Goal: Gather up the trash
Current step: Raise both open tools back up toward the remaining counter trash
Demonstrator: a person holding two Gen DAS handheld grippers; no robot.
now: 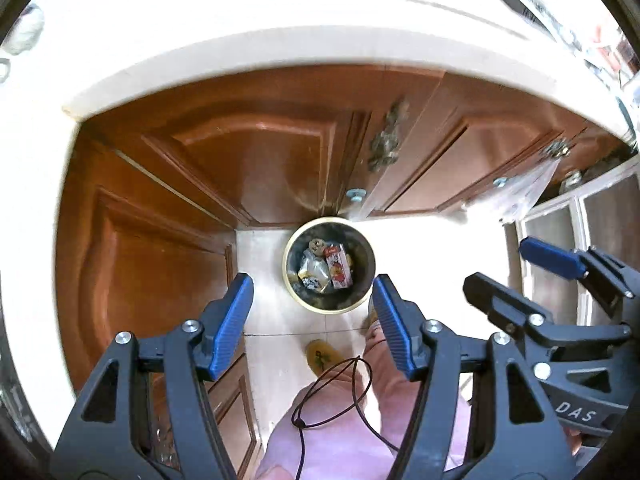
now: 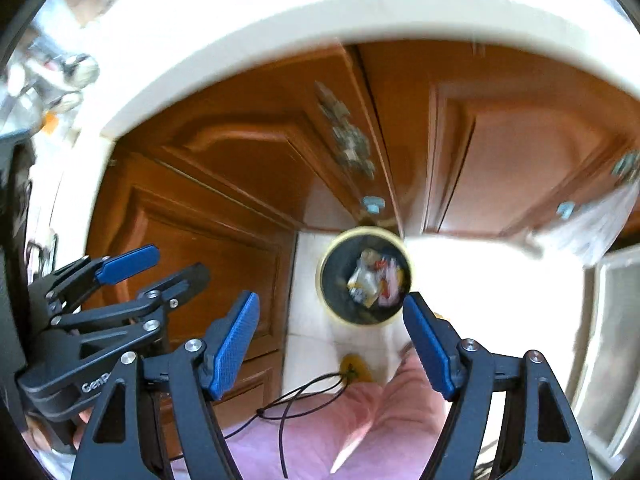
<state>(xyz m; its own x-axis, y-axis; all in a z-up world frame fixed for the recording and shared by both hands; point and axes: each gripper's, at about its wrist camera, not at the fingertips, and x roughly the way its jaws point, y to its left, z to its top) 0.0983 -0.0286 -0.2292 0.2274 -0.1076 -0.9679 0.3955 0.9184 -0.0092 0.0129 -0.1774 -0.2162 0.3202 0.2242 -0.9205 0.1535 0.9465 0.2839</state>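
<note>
Left tongs (image 1: 312, 320) wide apart, empty; right tongs (image 2: 332, 340) wide apart, empty, above trash bin (image 1: 370, 256).

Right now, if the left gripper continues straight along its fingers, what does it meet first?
Probably the round trash bin on the floor, entering its open top onto the trash inside. The left gripper is open and empty; nothing shows between. Depth is unclear.

black claw (image 1: 312, 312) frames, ribbed blue pads (image 1: 394, 326), silver screws, pink clothing (image 1: 340, 440), dark cord (image 1: 340, 396)
</note>
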